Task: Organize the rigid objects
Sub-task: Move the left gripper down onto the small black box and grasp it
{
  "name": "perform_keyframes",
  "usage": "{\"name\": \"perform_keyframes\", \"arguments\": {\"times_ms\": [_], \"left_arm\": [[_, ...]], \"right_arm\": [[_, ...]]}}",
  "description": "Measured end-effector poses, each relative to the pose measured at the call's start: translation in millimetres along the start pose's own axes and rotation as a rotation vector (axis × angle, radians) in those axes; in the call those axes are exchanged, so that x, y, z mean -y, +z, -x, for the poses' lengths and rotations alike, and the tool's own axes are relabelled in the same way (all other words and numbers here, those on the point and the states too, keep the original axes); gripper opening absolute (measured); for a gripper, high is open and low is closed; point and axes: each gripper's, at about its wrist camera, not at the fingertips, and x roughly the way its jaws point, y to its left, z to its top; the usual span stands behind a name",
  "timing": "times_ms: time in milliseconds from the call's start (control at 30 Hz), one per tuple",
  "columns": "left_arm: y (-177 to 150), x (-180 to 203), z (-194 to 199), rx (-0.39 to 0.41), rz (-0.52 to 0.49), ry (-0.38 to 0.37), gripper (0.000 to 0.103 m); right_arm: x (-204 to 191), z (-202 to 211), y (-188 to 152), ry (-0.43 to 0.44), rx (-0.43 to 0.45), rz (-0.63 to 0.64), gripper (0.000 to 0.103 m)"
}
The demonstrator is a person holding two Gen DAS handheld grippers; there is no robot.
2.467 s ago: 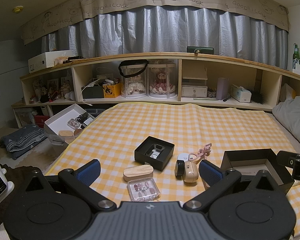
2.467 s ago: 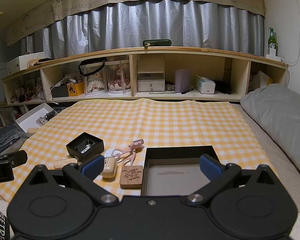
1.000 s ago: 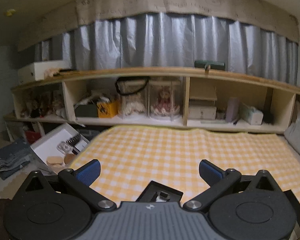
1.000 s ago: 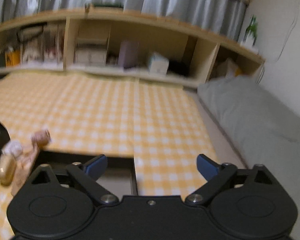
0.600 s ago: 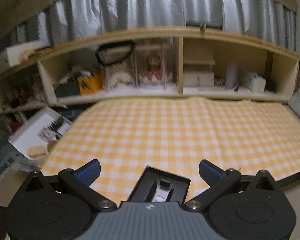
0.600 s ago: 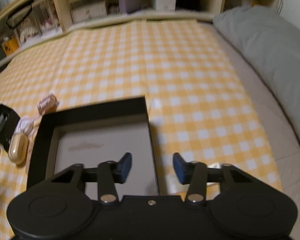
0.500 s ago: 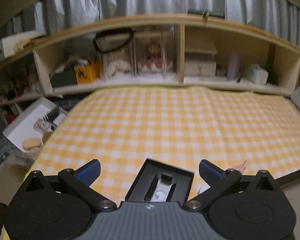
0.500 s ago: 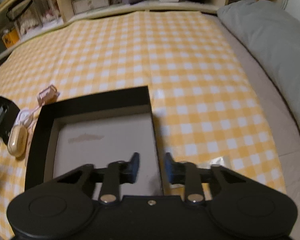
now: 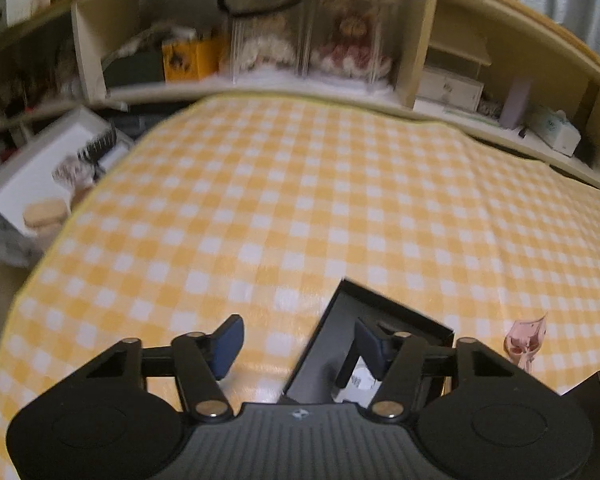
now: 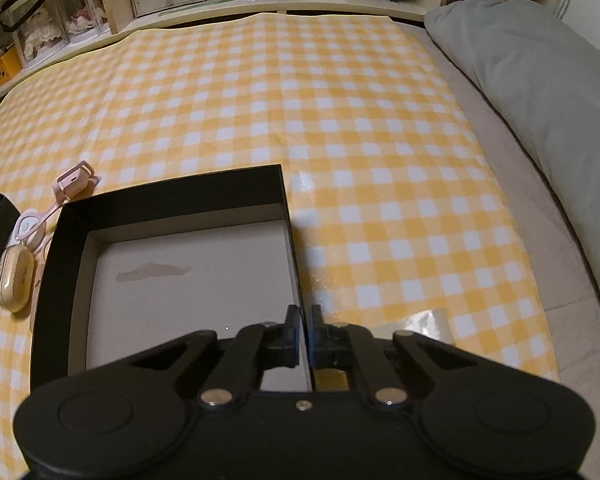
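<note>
in the left wrist view, the left tongs (image 9: 298, 342) are seen closing astride the left wall of a small square black box (image 9: 384, 316) on the glossy yellow checked cloth (image 9: 300, 200). in the right wrist view, the thin right wall of a large, shallow black cardboard box (image 10: 180, 196) is pinched by the right tongs (image 10: 304, 320).

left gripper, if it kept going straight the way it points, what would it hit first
Most likely the small black box: the closing left gripper straddles its near-left wall, one finger already inside. Depth is unclear; pads not yet touching.
</note>
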Motion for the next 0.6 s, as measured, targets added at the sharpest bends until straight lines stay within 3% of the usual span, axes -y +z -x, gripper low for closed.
{"name": "perform_keyframes", "arguments": {"times_ms": [100, 267, 433, 600], "left_arm": [[-2, -6, -11, -0.044, 0.033, -0.017, 0.048], [-7, -14, -21, -0.117, 0.081, -0.039, 0.018], [-8, -18, -18, -0.164, 0.128, -0.061, 0.008], [-9, -9, -13, -0.149, 0.114, -0.047, 0.005]], "right_arm": [[0, -1, 1, -0.002, -0.001, 0.001, 0.005], [1, -4, 2, 0.002, -0.004, -0.014, 0.005], [0, -3, 2, 0.001, -0.004, -0.011, 0.005], [0, -3, 2, 0.000, -0.004, -0.011, 0.005]]}}
